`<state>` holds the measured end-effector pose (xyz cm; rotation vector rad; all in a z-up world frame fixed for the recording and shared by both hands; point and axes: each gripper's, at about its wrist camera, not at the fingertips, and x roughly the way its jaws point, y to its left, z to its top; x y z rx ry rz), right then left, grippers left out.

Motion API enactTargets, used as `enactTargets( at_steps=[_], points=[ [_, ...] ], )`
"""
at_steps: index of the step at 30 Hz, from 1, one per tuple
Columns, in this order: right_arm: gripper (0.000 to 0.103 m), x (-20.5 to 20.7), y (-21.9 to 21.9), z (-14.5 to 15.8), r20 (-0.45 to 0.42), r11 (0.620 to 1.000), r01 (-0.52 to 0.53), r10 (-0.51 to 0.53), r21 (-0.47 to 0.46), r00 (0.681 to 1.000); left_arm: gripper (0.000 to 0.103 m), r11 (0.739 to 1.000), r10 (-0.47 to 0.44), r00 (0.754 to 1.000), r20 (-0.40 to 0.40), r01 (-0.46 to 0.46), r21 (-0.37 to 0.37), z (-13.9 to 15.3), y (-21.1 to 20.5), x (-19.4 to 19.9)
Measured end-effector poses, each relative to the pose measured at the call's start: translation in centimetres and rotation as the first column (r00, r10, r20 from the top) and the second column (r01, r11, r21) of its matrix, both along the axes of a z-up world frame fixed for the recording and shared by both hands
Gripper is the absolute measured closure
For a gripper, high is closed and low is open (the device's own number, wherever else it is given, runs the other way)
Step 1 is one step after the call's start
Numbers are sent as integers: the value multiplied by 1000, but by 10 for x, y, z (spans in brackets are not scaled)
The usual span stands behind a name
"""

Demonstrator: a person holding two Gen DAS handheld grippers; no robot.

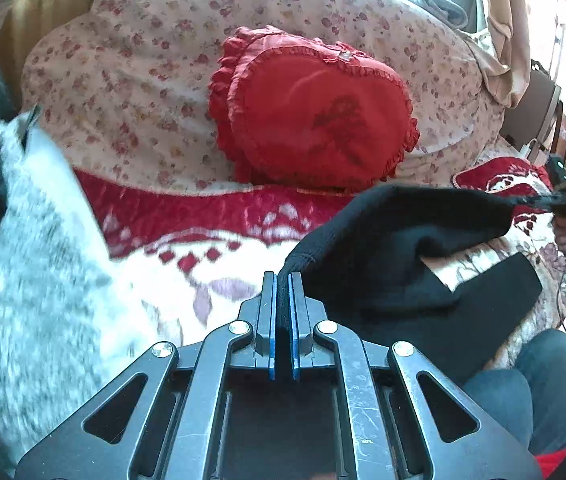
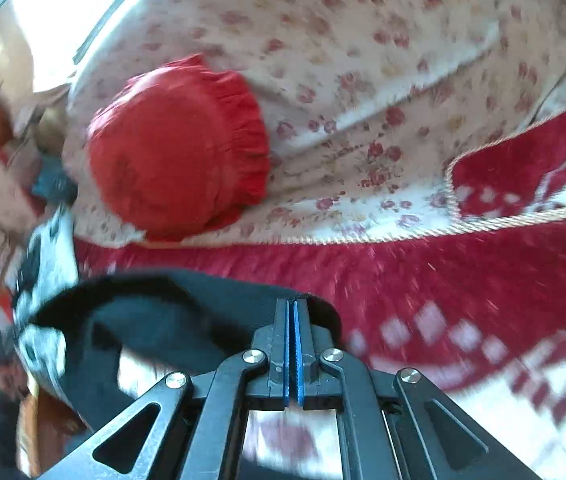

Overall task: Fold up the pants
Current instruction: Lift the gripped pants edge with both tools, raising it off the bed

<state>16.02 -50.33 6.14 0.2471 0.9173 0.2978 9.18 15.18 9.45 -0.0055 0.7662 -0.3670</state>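
You were mid-fold: the black pants (image 1: pixel 395 248) hung stretched between your 2 hands, lifted over the red-and-white blanket (image 1: pixel 203 240) on the bed, not yet laid flat.

Left to right in the left wrist view: a grey fuzzy garment (image 1: pixel 35 260) lay at the left edge, blurred. The left hand-held gripper (image 1: pixel 281 280) was pinched fully closed on 1 hem corner of the pants, fabric squeezed between the blue pads (image 1: pixel 271 320). Behind sat the red heart pillow (image 1: pixel 315 120) on the floral quilt (image 1: pixel 131 80). Far right, the other end of the pants ran toward your right hand.

Right wrist view: the right hand-held gripper (image 2: pixel 292 304) was likewise clamped tight, black cloth draped just at its tips; heavy motion blur.

My read: next you needed to bring both corners together and lower the cloth evenly onto the blanket, keeping tension so it didn't bunch.
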Motion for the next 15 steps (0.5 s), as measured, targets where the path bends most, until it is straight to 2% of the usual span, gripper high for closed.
enactTargets(
  at_steps=[3,8,10,12,15],
  points=[
    [102,-47,1,-3,1,998,-23,23,-60,1000,99,1000,25,999,-31,-24,11,-17,10,-24],
    [102,-118,-4,-31,-22,994,-20,18,-109,1000,99,998,48,992,-114,-54,-44,-54,27,-64],
    [102,-134,0,-45,-37,987,-20,14,-159,999,98,996,50,989,-137,-60,-65,-67,29,-80],
    [102,-150,1,-56,-21,974,23,-28,-224,999,91,991,90,983,-163,-105,-87,-76,35,-92],
    [102,-173,-4,-57,21,976,99,-97,-194,995,90,968,177,967,-185,-205,-143,-78,49,-108]
  ],
)
